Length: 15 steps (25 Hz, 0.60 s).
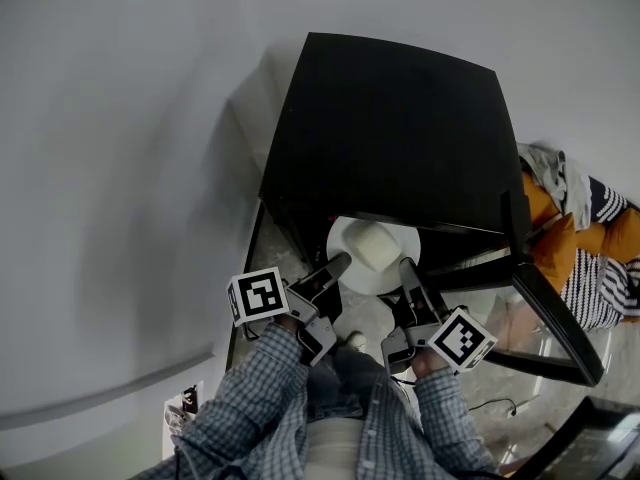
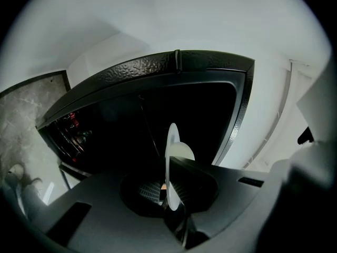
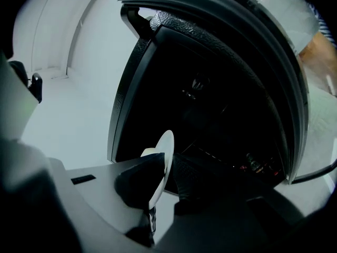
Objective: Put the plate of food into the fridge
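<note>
A white plate [image 1: 352,270] carrying a pale block of food [image 1: 376,246] hangs just in front of the open black fridge [image 1: 400,128], held level between both grippers. My left gripper [image 1: 338,265] is shut on the plate's left rim and my right gripper [image 1: 408,266] is shut on its right rim. The left gripper view shows the plate [image 2: 171,165] edge-on between the jaws of my left gripper [image 2: 169,191], with the dark fridge interior [image 2: 158,115] behind. The right gripper view shows my right gripper [image 3: 158,186] pinching the rim of the plate [image 3: 163,157] before the fridge opening [image 3: 210,88].
The fridge door [image 1: 555,318] stands swung open at the right. Small bottles sit low inside the fridge [image 3: 258,165]. Orange cushions and striped cloth [image 1: 600,243] lie to the right of the fridge. A white wall runs behind and to the left.
</note>
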{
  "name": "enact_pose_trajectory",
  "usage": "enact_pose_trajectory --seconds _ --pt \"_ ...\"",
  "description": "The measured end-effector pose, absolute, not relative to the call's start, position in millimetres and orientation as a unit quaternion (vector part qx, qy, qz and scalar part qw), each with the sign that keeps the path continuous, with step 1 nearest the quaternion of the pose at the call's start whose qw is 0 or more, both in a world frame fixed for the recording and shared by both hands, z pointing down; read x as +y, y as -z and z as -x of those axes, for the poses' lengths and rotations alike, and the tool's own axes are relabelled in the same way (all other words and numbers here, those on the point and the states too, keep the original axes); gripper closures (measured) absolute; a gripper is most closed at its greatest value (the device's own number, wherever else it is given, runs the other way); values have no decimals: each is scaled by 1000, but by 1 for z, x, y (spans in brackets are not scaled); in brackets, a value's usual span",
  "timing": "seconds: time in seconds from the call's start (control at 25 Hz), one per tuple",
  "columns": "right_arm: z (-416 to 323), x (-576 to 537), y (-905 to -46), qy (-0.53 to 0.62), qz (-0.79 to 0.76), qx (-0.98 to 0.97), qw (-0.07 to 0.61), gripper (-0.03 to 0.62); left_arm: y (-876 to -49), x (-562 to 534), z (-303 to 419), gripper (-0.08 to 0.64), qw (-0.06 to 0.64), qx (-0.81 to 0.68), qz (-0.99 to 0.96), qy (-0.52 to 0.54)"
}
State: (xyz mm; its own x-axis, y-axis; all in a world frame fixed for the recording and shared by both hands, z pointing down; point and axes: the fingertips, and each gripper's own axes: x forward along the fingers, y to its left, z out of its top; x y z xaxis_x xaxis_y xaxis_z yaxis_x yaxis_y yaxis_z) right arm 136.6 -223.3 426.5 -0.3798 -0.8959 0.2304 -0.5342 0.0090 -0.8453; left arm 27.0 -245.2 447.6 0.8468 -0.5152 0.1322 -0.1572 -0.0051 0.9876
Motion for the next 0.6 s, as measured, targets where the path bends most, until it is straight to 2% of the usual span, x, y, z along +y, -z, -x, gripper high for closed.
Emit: enact_pose_trajectory --seconds 0.6 --pt "-146 -257 -437 463 535 686 172 537 -457 -276 -34 538 658 -269 -689 137"
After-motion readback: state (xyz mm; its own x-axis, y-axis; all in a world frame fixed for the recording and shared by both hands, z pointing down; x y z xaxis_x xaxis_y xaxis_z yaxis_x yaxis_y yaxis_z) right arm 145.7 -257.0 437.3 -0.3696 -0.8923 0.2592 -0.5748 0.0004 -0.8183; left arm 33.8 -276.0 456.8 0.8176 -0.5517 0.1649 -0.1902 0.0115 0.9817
